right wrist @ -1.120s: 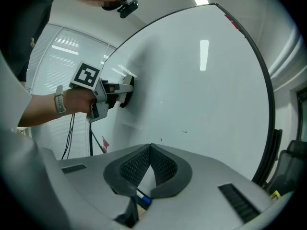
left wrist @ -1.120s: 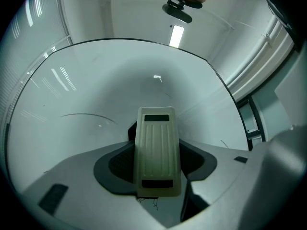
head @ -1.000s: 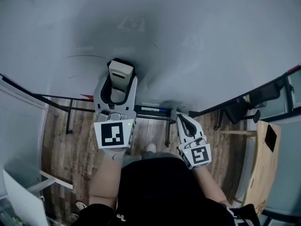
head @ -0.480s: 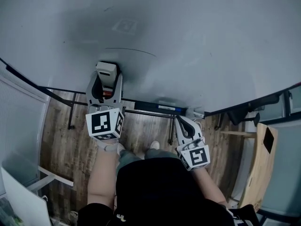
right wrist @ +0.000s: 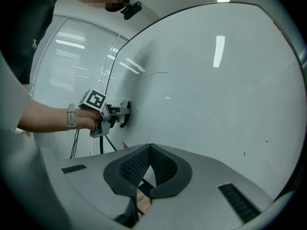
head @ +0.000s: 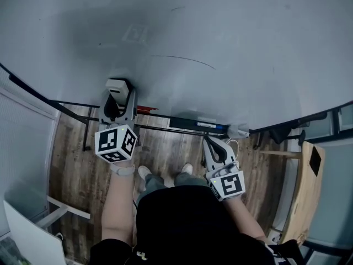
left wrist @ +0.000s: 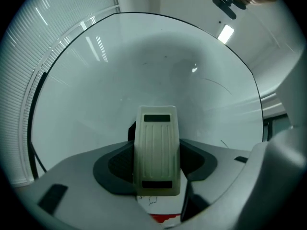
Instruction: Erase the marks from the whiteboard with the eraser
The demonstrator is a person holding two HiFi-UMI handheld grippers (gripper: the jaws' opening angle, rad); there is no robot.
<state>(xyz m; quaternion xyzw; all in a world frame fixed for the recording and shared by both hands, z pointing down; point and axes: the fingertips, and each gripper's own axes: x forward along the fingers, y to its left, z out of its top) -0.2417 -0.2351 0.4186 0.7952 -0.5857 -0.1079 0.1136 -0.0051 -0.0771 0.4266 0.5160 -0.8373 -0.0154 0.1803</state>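
My left gripper (head: 118, 101) is shut on a beige ribbed eraser (left wrist: 157, 150), pressed against the lower left of the whiteboard (head: 220, 37). The eraser (head: 117, 86) shows near the board's bottom edge in the head view. A thin curved black mark (head: 185, 59) runs across the board to the upper right of the eraser, also visible as a mark (left wrist: 218, 85) in the left gripper view and a mark (right wrist: 156, 74) in the right gripper view. My right gripper (head: 212, 146) hangs lower, shut and holding nothing, its tips (right wrist: 149, 150) touching. The left gripper (right wrist: 115, 114) shows from the side there.
The board's tray rail (head: 182, 127) holds a dark marker and a red item (head: 144, 109). A wooden floor (head: 71, 170) lies below. Window blinds (right wrist: 72, 66) stand at the left, a wooden chair (head: 311, 186) at the right. Small specks (right wrist: 243, 153) dot the board.
The left gripper with the eraser has slid down and to the left across the board. The curved mark now lies up and right of it. The right gripper stayed low.
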